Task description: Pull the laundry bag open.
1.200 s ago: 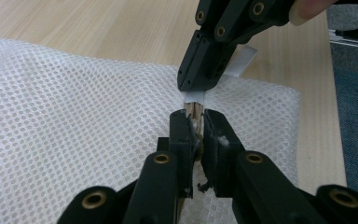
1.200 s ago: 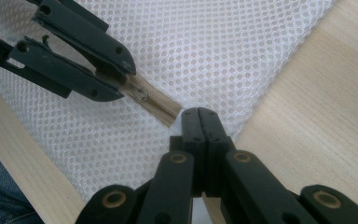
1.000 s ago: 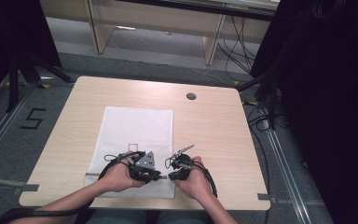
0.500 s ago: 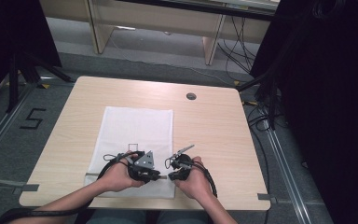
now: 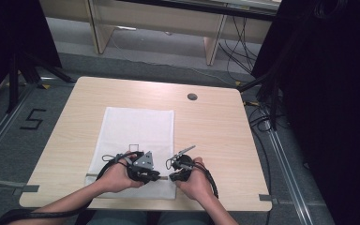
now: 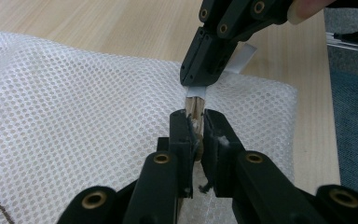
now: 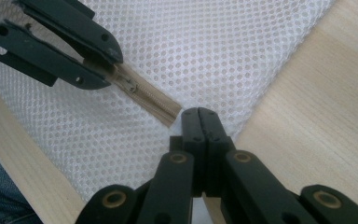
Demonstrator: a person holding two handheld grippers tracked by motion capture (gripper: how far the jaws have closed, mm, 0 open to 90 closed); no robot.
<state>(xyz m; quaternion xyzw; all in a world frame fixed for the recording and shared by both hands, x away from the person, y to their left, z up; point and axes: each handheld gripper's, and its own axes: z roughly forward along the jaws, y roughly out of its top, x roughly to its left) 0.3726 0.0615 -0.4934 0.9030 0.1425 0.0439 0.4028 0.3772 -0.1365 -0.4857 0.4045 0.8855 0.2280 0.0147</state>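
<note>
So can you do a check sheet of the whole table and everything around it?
Surface: light wooden table with a small round dark cap near its far edge.
Job's things: white mesh bag lying flat; its tan zipper runs along the near edge.
Clutter: nothing seen.
Grippers: left gripper shut on the zipper; right gripper shut at the zipper's end, on the bag's edge.
Cables: black cable loops from the right gripper; more cables on the floor at the right.
Surroundings: grey floor with a "5" mark, wooden furniture behind, black curtain at the right.
</note>
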